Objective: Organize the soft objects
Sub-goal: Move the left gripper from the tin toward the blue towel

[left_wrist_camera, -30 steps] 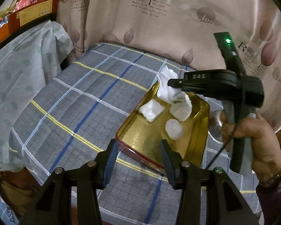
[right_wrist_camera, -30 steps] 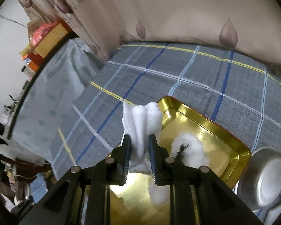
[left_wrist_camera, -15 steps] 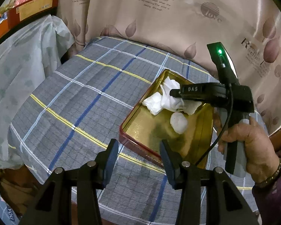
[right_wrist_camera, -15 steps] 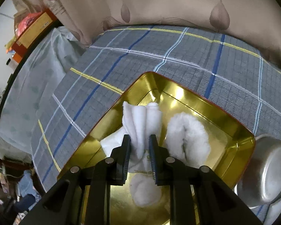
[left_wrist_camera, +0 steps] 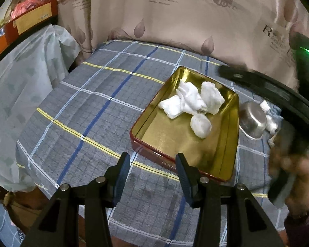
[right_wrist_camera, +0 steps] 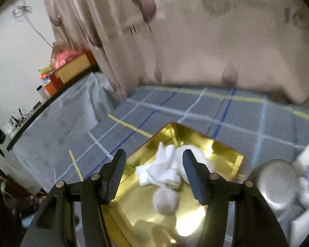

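— Tongs first: how do the right tongs [right_wrist_camera: 153, 174] stand?
— Spread wide and holding nothing, hanging above the near part of the gold tray [right_wrist_camera: 226, 150]. That view is blurred.
— And the left tongs [left_wrist_camera: 152, 177]?
— Also wide apart and empty, just off the tray's [left_wrist_camera: 175, 140] near red rim, over the plaid cloth.
— Where are the soft things?
— Inside the tray. A crumpled white cloth [left_wrist_camera: 190, 99] lies toward the far end, overlapping a flat white pad [left_wrist_camera: 171, 107] on its left and touching a fluffy white puff [left_wrist_camera: 212, 97] on its right. A round cotton ball [left_wrist_camera: 200, 125] sits just in front of them, nearer the tray's middle.
— What lies beyond the tray?
— A small metal bowl [left_wrist_camera: 252, 120] is tipped on its side just beside the tray's right edge, with more white soft pieces [left_wrist_camera: 270, 121] behind it. All of it rests on the table [left_wrist_camera: 82, 107] covered in grey plaid with blue and yellow lines. A beige curtain [left_wrist_camera: 175, 16] with leaf prints hangs at the back, and a pale cover [left_wrist_camera: 20, 78] drapes over furniture on the left.
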Motion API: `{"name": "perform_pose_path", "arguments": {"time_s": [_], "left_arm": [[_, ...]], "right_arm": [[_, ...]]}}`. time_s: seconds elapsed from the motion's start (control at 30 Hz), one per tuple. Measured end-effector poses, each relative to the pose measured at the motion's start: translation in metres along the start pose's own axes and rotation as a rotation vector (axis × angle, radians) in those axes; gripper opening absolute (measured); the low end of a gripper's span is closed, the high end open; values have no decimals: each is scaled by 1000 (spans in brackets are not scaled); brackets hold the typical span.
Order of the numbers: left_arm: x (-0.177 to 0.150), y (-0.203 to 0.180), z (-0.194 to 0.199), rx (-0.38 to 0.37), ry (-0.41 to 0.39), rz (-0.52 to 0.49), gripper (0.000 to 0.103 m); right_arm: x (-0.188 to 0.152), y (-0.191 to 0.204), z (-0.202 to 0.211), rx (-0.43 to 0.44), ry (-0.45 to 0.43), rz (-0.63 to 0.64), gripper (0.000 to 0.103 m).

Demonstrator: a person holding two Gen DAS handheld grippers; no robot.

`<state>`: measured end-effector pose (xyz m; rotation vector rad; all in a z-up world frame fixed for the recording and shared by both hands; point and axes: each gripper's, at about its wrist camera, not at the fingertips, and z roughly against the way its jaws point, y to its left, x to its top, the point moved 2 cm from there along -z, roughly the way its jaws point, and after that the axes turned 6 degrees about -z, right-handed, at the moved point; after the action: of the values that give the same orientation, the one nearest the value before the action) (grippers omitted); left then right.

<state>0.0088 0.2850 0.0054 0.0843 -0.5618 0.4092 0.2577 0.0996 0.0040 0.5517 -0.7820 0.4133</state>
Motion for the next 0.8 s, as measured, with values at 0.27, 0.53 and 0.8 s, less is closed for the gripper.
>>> {"name": "perform_pose_path", "arguments": {"time_s": [0.27,0.53,0.8], "left_arm": [[-9,-17,-3,13,11,-56,47],[-14,-58,-6,35,6,-178,47],[-15,-111,-11,10,15,-300,47]], "right_arm": [[-71,-50,112,-367,-201,85,68],[-103,-195,200,-796,-240,-79,78],[-132,-290,227,-901,-179,-293,79]]}}
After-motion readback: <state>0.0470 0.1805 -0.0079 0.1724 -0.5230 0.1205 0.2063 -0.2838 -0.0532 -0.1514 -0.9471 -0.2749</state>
